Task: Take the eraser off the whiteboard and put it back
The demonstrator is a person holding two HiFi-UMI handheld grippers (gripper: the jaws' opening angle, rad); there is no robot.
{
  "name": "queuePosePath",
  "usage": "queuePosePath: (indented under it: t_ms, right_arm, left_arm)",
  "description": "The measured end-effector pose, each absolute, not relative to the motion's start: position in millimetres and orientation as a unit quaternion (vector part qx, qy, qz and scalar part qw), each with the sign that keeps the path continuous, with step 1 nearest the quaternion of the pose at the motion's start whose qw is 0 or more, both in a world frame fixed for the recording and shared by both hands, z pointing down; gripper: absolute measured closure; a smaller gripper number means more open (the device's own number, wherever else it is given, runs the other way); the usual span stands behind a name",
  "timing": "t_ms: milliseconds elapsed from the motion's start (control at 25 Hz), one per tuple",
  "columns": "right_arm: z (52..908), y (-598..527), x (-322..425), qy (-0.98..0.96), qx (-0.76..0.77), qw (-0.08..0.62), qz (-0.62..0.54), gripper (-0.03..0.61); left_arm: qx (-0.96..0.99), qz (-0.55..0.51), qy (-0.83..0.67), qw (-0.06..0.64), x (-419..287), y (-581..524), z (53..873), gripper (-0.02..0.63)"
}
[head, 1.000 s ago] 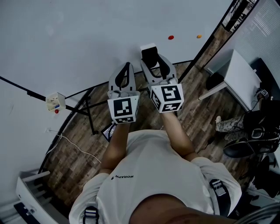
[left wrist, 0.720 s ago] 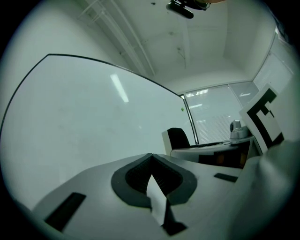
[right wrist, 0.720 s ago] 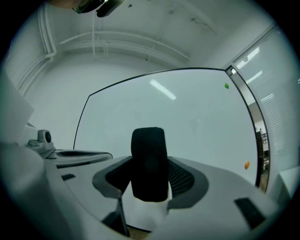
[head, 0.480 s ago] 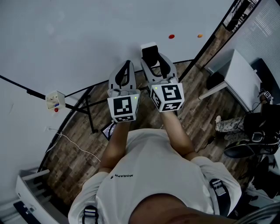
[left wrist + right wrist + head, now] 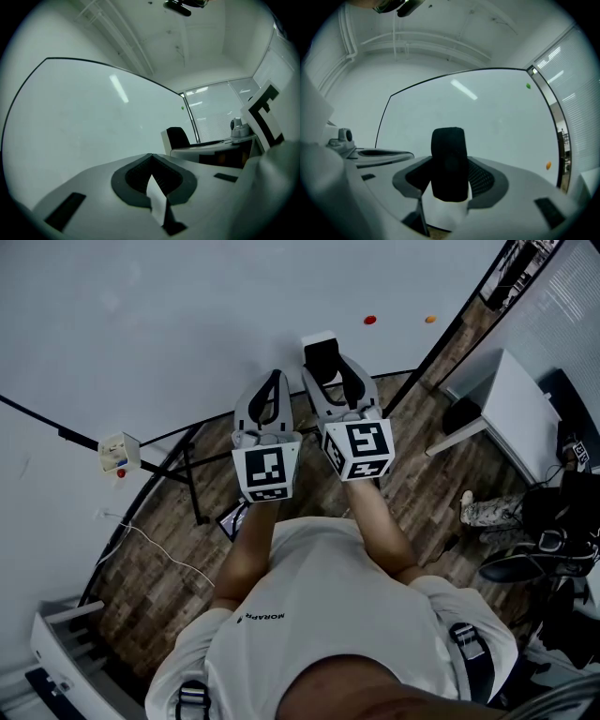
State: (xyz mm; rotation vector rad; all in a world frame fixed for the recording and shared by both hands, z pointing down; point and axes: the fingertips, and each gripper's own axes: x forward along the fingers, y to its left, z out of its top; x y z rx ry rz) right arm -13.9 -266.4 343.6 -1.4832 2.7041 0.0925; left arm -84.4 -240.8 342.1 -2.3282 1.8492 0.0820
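Note:
The eraser (image 5: 322,351), a white block with a black felt face, stands upright between the jaws of my right gripper (image 5: 328,367), which is shut on it. In the right gripper view the eraser (image 5: 449,164) fills the gap between the pads, with the whiteboard (image 5: 487,126) just behind it. I cannot tell whether the eraser touches the whiteboard (image 5: 187,315). My left gripper (image 5: 272,390) is held beside the right one, shut, its tips together with nothing between them (image 5: 150,155). Both point at the board's lower part.
A red magnet (image 5: 369,320) and an orange magnet (image 5: 429,319) stick to the board at the right. A small box (image 5: 118,454) hangs at the board's lower edge on the left. A white table (image 5: 511,409) and dark bags (image 5: 553,521) stand at the right on the wooden floor.

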Motion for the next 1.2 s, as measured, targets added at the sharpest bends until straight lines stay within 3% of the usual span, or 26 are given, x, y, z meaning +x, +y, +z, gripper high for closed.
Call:
queuePosePath:
  t_ms: [440,1200]
  right_arm:
    - [348,-271,-18,0.882,-0.470,0.010,0.032,0.345]
    - [335,-286,-33,0.870,-0.452,-0.089,0.175,0.345]
  left_arm:
    - [-0.777,0.021,0.623,0.083,-89,-238,348,0.612]
    - [-0.769,0.030,0.634,0.075,-101,-236,349,0.612]
